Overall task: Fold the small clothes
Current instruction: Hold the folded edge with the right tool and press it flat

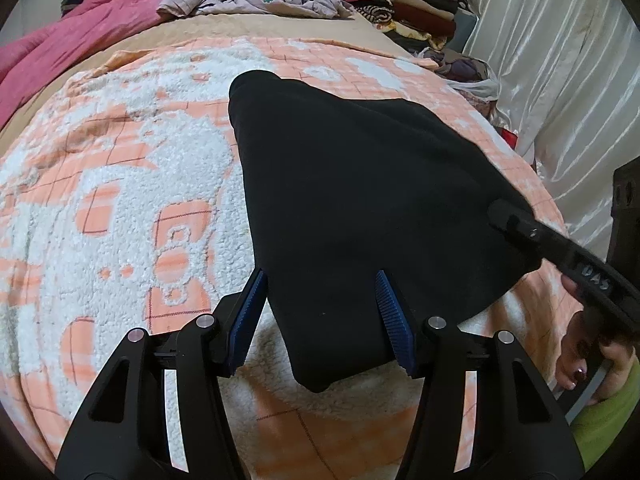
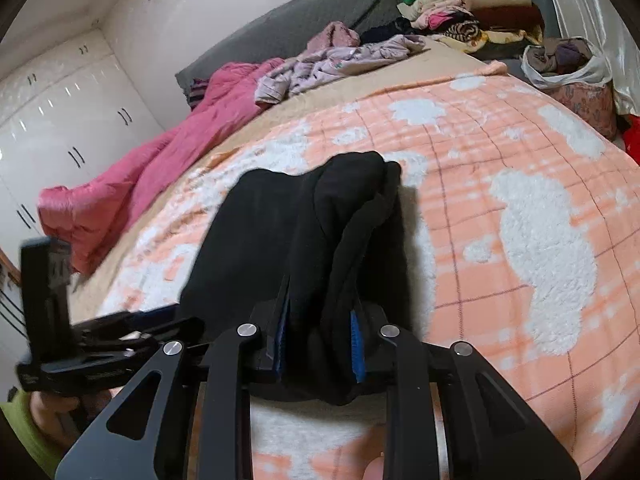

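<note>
A: How far along are we with the fold?

B: In the middle of it, as we judge. Nearest us in the left wrist view, our left claw (image 1: pixel 320 320) stands spread, its blue pads either side of the near corner of the black garment (image 1: pixel 352 200); we cannot tell if the pads press the cloth or only flank it. The garment lies on the peach-and-white blanket (image 1: pixel 120 200) covering the bed, one side raised toward our right claw (image 1: pixel 504 216), which reaches in from the right edge.

A: And the right one has it?

B: Yes. The right wrist view shows our right claw (image 2: pixel 318 344) pinching a bunched thickness of the black garment (image 2: pixel 280 232), with folds of cloth stacked between the pads. That grip is hidden in the left view, where we see only one dark finger against the cloth.

A: What else differs?

B: The left view gives the garment's broad flat spread; the right view shows it gathered and doubled along one edge, and it catches our left claw (image 2: pixel 120 320) from the side.

A: What remains?

B: This piece is not yet laid flat and squared. Farther back, a lilac heap of clothes (image 1: pixel 248 0) lies loose beside the pink quilt (image 1: pixel 80 28), so more folding waits. Beyond it a stack of folded clothes (image 2: pixel 472 12) sits at the bed's far end.
</note>
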The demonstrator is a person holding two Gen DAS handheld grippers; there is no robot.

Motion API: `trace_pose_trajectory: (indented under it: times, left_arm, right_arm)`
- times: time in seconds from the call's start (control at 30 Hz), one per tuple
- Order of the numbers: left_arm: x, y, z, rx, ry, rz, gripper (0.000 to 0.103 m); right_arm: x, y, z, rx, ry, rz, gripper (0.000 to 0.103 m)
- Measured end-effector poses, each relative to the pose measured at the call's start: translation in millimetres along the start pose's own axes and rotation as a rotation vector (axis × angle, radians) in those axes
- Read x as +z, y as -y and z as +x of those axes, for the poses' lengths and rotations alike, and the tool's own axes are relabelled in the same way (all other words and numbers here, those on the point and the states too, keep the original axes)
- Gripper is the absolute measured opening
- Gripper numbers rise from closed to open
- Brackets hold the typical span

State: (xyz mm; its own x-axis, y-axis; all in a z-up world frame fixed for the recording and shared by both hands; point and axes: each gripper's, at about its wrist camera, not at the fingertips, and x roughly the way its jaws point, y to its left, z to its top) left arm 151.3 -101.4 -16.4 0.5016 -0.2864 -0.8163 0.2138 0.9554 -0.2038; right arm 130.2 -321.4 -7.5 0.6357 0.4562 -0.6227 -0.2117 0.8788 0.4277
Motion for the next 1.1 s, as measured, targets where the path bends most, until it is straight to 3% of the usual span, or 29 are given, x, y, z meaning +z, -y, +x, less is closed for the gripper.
trace_pose_trajectory:
  times: [0.23, 0.53, 0.97, 1.1]
  left_arm:
    - [-4, -3, 7, -0.007, -0.021, 0.003, 0.048]
    - [-6, -3, 6, -0.013, -0.022, -0.003, 0.049]
    - [-6, -9, 3, -0.023, -0.021, -0.016, 0.049]
    - [-7, -9, 1, -0.022, -0.019, -0.016, 0.049]
  right_arm:
    - [-23, 22, 13, -0.012, -0.007, 0.102, 0.028]
    - [-23, 12, 16, -0.111, -0.013, 0.096, 0.042]
    - [-22, 10, 10, -0.151, -0.033, 0.152, 0.049]
    - [-22, 7, 7, -0.185, -0.04, 0.15, 0.057]
